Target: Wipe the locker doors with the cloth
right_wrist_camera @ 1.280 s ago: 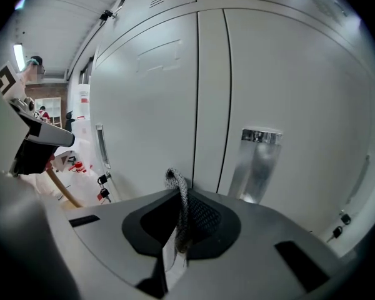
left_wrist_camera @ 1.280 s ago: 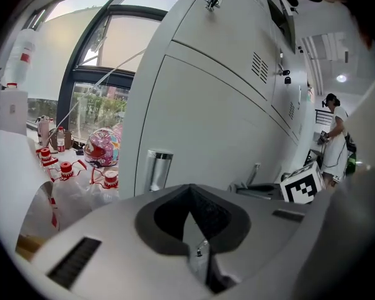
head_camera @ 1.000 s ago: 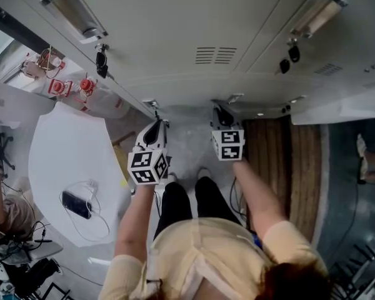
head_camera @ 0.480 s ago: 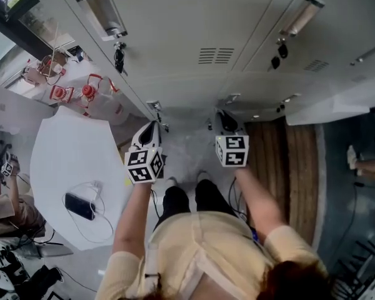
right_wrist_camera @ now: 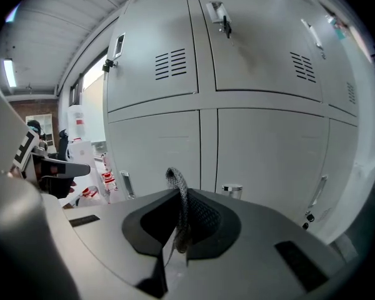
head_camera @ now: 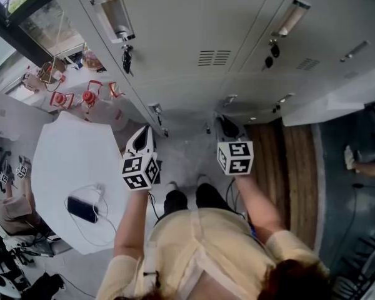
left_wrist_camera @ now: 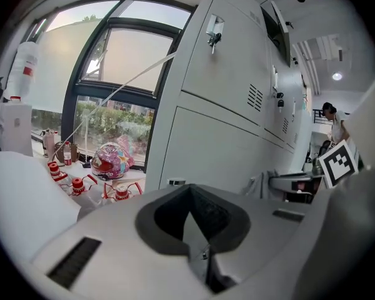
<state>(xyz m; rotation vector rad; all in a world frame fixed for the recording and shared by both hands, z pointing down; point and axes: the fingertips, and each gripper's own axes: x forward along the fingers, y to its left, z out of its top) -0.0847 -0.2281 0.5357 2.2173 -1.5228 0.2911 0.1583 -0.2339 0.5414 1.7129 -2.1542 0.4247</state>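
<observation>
Grey locker doors (head_camera: 187, 17) fill the top of the head view, and both grippers are held out towards their lower row. My right gripper (head_camera: 224, 124) is shut on a thin grey cloth (right_wrist_camera: 178, 199). A strip of the cloth sticks up from between the jaws in the right gripper view, with the lower locker doors (right_wrist_camera: 262, 155) a short way beyond it. My left gripper (head_camera: 145, 135) is shut with nothing in it and is also short of the lockers (left_wrist_camera: 206, 149). In the left gripper view the right gripper (left_wrist_camera: 297, 181) shows at the right with the cloth (left_wrist_camera: 260, 183) at its tip.
A white round table (head_camera: 62, 161) stands to the left with a dark device (head_camera: 82, 209) and a cable on it. Red-capped bottles (head_camera: 87, 97) stand by the window (left_wrist_camera: 106, 74). Keys (head_camera: 126, 58) hang from a locker lock. A wooden strip (head_camera: 294, 167) lies on the floor to the right.
Both grippers have slid slightly lower and further apart in the head view, and the head camera shows more of the upper lockers. The right gripper still holds the cloth.
</observation>
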